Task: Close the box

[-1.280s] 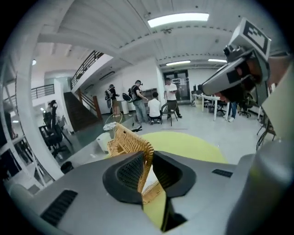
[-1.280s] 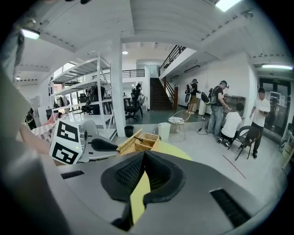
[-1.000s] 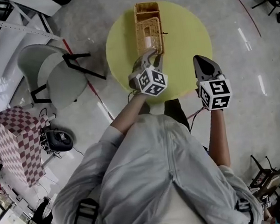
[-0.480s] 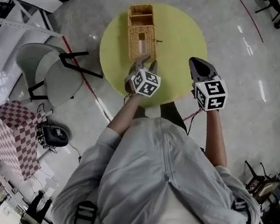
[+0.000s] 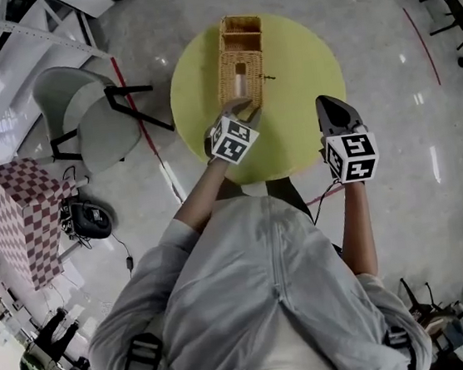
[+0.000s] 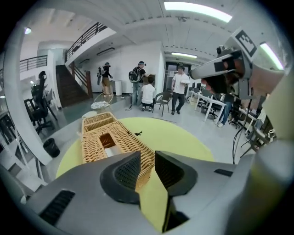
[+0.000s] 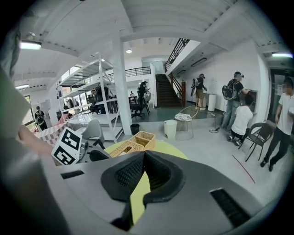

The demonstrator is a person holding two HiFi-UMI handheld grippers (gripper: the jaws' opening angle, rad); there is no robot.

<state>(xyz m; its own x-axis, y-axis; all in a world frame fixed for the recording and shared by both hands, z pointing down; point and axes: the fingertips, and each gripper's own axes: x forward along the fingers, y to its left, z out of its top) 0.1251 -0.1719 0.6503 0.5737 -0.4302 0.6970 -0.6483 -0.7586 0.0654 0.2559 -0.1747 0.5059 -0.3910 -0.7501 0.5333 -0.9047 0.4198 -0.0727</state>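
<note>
A long wicker box (image 5: 241,61) lies on the round yellow table (image 5: 304,62). Its far part is an open basket; its near part is a woven face with a rectangular slot. My left gripper (image 5: 241,106) is at the box's near end. In the left gripper view the jaws (image 6: 147,158) are closing with a narrow gap, and the near edge of the box (image 6: 110,137) sits at their tips, with no clear press. My right gripper (image 5: 330,101) hovers over the table's right front part, apart from the box, its tips (image 7: 144,156) together and empty.
A grey chair (image 5: 90,122) stands left of the table and a checkered box (image 5: 28,230) sits on the floor further left. Several people (image 6: 142,89) stand in the room behind the table. White shelving (image 7: 98,92) rises beyond the box.
The left gripper has stayed at the box's near end while its marker cube shifted slightly left. The right gripper has barely moved.
</note>
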